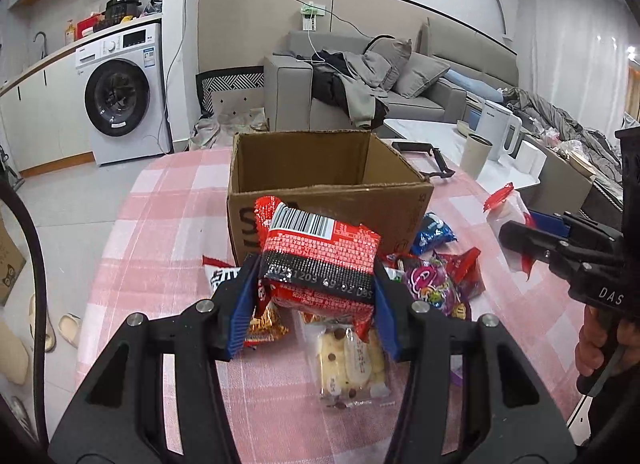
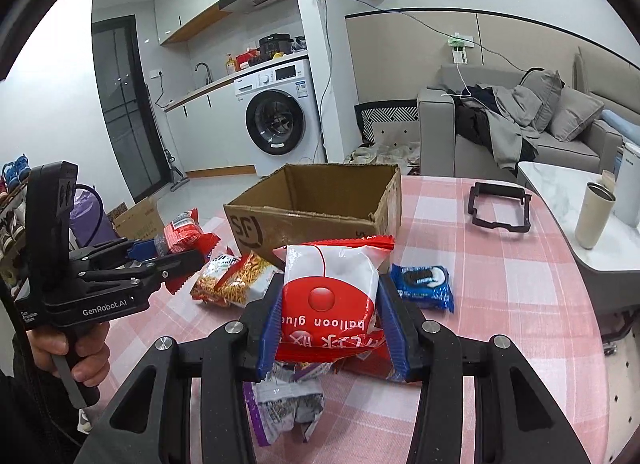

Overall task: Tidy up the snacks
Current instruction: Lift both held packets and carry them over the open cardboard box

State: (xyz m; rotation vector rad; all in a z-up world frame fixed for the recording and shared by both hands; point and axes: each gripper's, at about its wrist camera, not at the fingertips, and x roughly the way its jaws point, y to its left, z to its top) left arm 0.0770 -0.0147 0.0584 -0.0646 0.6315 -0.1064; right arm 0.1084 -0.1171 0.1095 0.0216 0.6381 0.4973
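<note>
Red noodle packet (image 1: 320, 260) is clamped in our left gripper (image 1: 316, 300), above the table (image 1: 168, 224) before the cardboard box (image 1: 332, 192). Our right gripper (image 2: 332, 316) squeezes a white-red bag (image 2: 332, 292).

Right gripper (image 2: 332, 328) clamps balloon-glue packet (image 2: 330, 296) — cardboard box (image 2: 304, 220) just beyond.

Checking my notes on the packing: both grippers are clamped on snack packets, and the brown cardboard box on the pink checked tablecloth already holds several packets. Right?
Not quite. Both wrist views show the brown cardboard box empty. Otherwise right: the left gripper clamps a red barcoded packet, the right gripper a red-and-white "balloon glue" packet, over the pink checked tablecloth.
</note>
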